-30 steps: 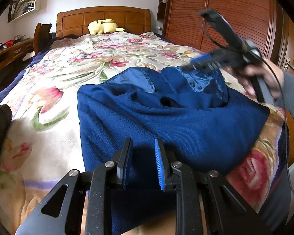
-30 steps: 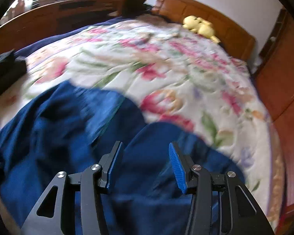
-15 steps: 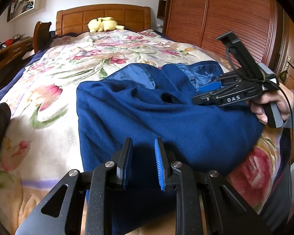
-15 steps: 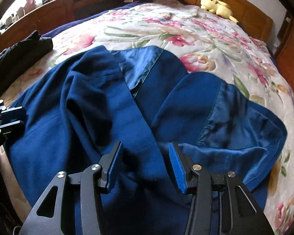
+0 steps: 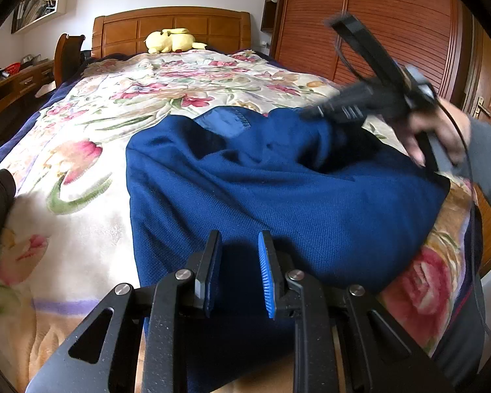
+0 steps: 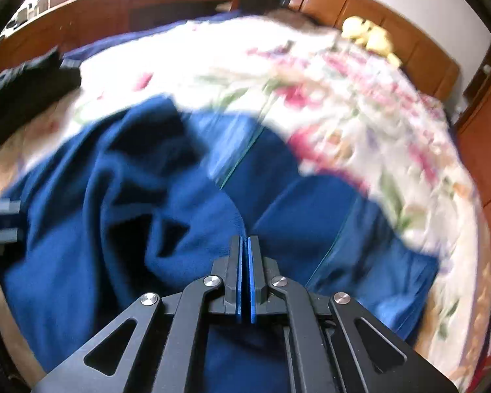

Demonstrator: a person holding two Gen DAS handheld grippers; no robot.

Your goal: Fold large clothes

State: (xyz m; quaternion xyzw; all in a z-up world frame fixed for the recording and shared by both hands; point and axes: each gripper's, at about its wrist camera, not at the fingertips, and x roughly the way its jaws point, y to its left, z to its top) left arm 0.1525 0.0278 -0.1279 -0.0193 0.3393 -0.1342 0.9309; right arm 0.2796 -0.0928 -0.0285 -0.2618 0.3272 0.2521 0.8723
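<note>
Floral bedspread (image 5: 91,124) covers a wooden bed; headboard (image 5: 172,26) at the far end with a yellow plush (image 5: 172,41) against it, louvred wardrobe (image 5: 392,23) to one side. Blue jacket (image 5: 278,196) lies rumpled on the near half of the bed, lining turned up along the far edge. Left gripper (image 5: 239,262) hovers low over the near hem, fingers spread, nothing between them. Right gripper (image 6: 244,255) has its fingers pressed together at a jacket fold; view blurred, cannot tell if cloth is pinched.

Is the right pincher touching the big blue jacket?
Touching. In the right wrist view, the right gripper has its jaws closed together, and a ridge of the blue jacket runs straight into their tips, pinched between them.
</note>
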